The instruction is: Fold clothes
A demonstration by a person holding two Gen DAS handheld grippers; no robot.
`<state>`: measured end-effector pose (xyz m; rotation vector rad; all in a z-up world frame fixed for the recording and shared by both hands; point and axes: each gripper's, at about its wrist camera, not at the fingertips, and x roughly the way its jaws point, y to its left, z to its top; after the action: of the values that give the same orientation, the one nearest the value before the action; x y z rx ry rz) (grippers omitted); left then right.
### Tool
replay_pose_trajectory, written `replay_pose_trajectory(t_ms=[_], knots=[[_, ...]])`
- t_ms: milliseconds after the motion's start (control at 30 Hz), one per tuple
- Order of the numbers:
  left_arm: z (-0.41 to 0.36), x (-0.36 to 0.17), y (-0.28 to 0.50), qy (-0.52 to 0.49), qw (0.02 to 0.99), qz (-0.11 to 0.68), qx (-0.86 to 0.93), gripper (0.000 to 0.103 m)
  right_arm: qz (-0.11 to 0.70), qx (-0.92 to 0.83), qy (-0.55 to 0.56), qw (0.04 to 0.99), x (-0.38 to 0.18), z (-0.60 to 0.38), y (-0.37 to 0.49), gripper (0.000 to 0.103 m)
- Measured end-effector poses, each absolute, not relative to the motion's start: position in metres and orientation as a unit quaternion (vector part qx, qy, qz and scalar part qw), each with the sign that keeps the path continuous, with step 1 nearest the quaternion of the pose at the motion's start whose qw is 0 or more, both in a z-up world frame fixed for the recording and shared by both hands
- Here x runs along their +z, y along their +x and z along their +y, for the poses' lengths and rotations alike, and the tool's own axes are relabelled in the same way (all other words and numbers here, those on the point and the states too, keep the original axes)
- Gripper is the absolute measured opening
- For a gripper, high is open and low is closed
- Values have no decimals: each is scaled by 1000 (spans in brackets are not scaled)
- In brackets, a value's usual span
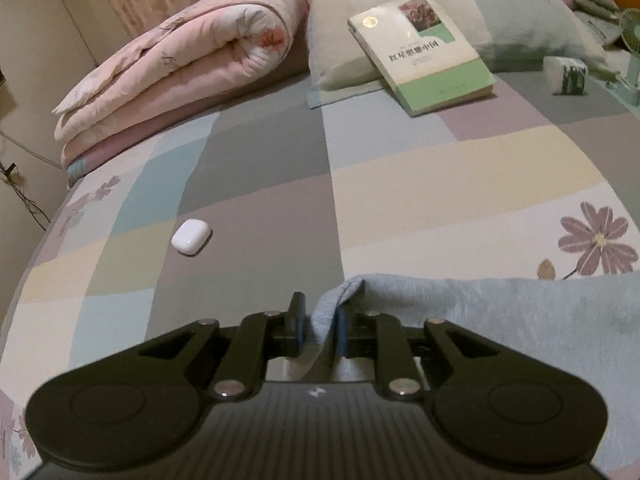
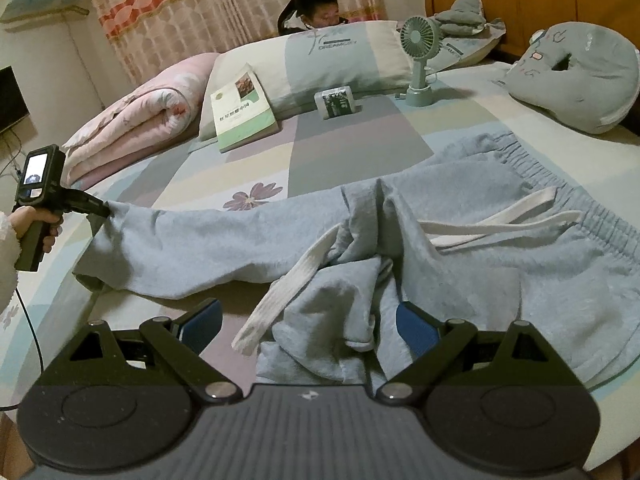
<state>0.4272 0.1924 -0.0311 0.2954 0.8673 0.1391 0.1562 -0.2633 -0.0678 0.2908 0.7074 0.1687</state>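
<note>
Light blue-grey sweatpants (image 2: 500, 280) with white drawstrings (image 2: 492, 220) lie spread across the patchwork bed sheet (image 2: 352, 148). One leg stretches left to my left gripper (image 2: 105, 210), held in a hand (image 2: 28, 220). In the left wrist view the leg's hem (image 1: 500, 312) stands as a ridge between the left gripper's (image 1: 320, 320) narrowly parted jaws, resting against the right pad (image 1: 342, 330). My right gripper (image 2: 310, 324) is open wide, low over the bunched second leg (image 2: 328, 320), and a drawstring end (image 2: 280, 304) lies between its fingers.
A white earbud case (image 1: 191, 237) lies on the sheet left of the hem. A book (image 2: 242, 108), rolled pink quilt (image 2: 152, 120), pillow (image 2: 328, 60), small fan (image 2: 420, 60), tissue pack (image 2: 338, 104) and grey plush cushion (image 2: 576, 80) sit toward the headboard. A person (image 2: 316, 6) is behind the pillow.
</note>
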Motion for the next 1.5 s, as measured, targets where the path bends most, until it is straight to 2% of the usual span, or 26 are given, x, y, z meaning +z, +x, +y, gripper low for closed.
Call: replay_pose_trajectory(t_ms=[100, 167, 233, 467, 733, 900, 1067, 1133, 1200, 1233, 1267, 1300, 1333, 1500], knots=[[196, -26, 420, 146, 894, 417, 72, 33, 344, 86, 144, 924, -67, -262, 155, 97], [199, -17, 415, 150, 897, 409, 75, 45, 342, 90, 145, 924, -65, -260, 152, 97], [203, -5, 407, 152, 901, 399, 79, 52, 341, 95, 146, 924, -62, -258, 150, 97], [211, 10, 363, 151, 899, 407, 50, 58, 343, 126, 133, 921, -54, -243, 141, 100], [215, -31, 293, 154, 878, 453, 7, 60, 345, 162, 122, 917, -48, -225, 136, 100], [230, -63, 290, 108, 873, 476, 2, 60, 347, 168, 120, 915, -46, -214, 138, 100], [237, -74, 299, 61, 887, 457, -14, 60, 354, 155, 111, 916, -48, -211, 143, 100], [243, -77, 308, 42, 895, 444, -8, 58, 360, 149, 112, 914, -52, -211, 148, 100], [248, -80, 317, 21, 900, 436, -1, 51, 366, 145, 112, 912, -55, -209, 152, 100], [251, -84, 322, 10, 900, 436, 3, 43, 370, 144, 109, 912, -57, -207, 154, 100], [253, -87, 326, 1, 898, 439, 4, 23, 372, 143, 105, 911, -58, -206, 156, 100], [255, -91, 329, -8, 897, 442, 4, 13, 374, 143, 101, 910, -60, -204, 157, 100], [256, -94, 331, -11, 896, 443, 2, 7, 376, 143, 98, 910, -61, -202, 158, 100], [257, -88, 330, 34, 902, 429, 24, 3, 381, 142, 94, 909, -64, -198, 163, 100]])
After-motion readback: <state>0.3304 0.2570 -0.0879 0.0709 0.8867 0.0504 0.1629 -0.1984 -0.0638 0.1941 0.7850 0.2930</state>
